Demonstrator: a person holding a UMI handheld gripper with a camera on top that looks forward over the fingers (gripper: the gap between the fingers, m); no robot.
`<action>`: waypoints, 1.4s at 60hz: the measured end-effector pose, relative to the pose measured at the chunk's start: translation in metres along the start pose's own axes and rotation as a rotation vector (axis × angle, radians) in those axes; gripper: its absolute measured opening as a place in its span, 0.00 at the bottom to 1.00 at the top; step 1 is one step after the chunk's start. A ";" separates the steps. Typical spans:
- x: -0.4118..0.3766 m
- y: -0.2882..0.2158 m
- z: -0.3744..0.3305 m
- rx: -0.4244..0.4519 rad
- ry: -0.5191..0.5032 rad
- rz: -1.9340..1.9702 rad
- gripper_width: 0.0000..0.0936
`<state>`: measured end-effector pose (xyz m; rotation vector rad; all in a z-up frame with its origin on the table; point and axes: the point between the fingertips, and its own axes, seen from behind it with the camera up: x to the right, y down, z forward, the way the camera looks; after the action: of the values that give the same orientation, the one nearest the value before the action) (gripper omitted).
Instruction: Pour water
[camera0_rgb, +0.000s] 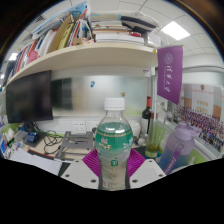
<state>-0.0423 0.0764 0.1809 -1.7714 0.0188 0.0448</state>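
While the gripper (113, 172) looks out over a cluttered desk (60, 150), a clear plastic bottle (113, 140) stands upright between its fingers, close to the camera. The bottle has a white cap (115, 102) and a green label (113, 146), and its lower body sits against the purple pads (93, 164) on both sides, so the fingers appear closed on it, gripping it around the middle. Just right of the bottle, a pale purple plastic jug (178, 148) stands on the desk, near the right finger. Beyond the bottle a dark bottle with a red top (148, 118) stands upright. To the left, a black monitor (28, 95) sits on the desk, with cables and small things lying before it. Above it all runs a white shelf (90, 53) loaded with books and folders (60, 32). A purple banner (171, 72) hangs at the right, beside the shelf's end, and ceiling lights (177, 30) show above
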 end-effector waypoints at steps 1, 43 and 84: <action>0.002 0.007 0.003 -0.004 0.002 -0.002 0.32; 0.030 0.086 0.024 -0.013 0.042 -0.069 0.61; -0.111 0.016 -0.169 -0.201 0.066 0.057 0.92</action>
<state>-0.1501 -0.0936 0.2031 -1.9727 0.1157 0.0304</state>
